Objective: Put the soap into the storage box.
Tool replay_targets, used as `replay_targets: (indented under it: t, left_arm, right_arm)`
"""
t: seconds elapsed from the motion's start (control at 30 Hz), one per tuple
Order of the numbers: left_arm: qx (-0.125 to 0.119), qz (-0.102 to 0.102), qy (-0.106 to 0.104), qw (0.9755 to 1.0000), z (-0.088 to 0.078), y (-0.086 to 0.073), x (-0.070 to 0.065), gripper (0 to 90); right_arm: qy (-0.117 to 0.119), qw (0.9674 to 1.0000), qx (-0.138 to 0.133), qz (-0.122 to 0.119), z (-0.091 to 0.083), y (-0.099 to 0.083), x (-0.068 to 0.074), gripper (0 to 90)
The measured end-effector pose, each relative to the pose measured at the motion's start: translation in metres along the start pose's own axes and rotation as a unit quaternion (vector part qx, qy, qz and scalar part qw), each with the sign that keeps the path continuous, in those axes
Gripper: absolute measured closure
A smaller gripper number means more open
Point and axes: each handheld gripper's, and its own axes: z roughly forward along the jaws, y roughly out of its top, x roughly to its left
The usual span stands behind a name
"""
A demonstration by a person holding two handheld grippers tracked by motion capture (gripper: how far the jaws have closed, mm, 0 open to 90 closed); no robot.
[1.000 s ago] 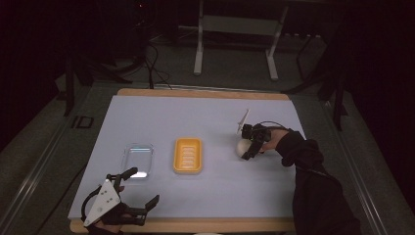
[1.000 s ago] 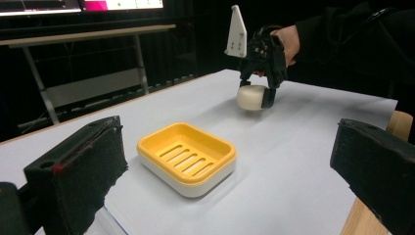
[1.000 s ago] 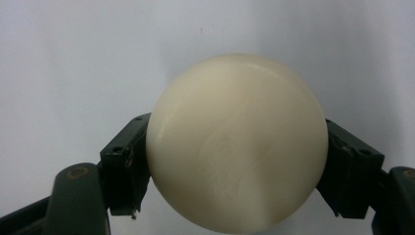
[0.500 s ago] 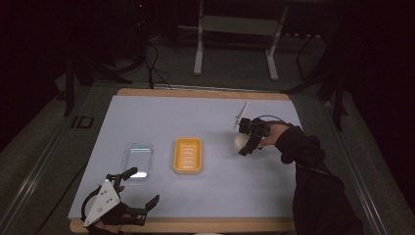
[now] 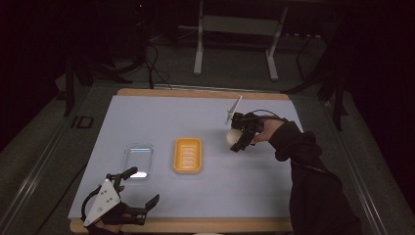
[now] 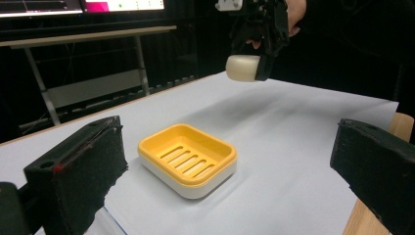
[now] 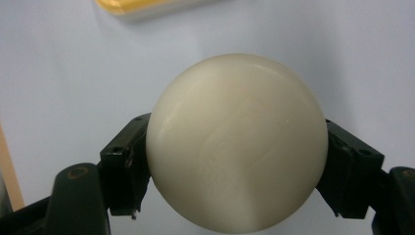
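Dim room — table lit, edges dark.

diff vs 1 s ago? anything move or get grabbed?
Little changed. The right gripper, shut on the cream soap bar, shifted slightly toward the table's far edge with it. The left gripper stayed open near the front edge; the yellow soap dish and clear lid didn't move.

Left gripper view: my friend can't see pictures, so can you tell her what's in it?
A yellow soap dish sits empty on a pale table. Above and behind it, the right gripper holds a cream soap bar in the air. The left gripper's own two black jaws stand wide apart in front.
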Motion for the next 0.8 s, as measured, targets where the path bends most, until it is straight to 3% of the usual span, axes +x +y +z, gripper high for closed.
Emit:
replay_targets:
  t: [0.37,0.5,0.67,0.8]
  left_arm:
    - [-0.002,0.000,-0.001,1.0000,-0.001,0.000,0.000,0.1]
    - [-0.002,0.002,-0.001,1.0000,-0.001,0.000,0.000,0.1]
    - [-0.003,0.002,-0.003,1.0000,-0.001,0.000,0.000,0.1]
    - [-0.003,0.004,-0.004,1.0000,-0.001,0.000,0.000,0.1]
  right_arm:
    - [0.005,0.9985,-0.036,-0.042,0.000,0.029,0.017,24.6]
    - [0.017,0.9973,-0.051,-0.051,0.002,0.037,0.021,24.6]
    - [0.024,0.9939,-0.074,-0.079,0.008,0.048,0.026,24.6]
    - [0.033,0.9918,-0.088,-0.087,0.015,0.055,0.027,24.6]
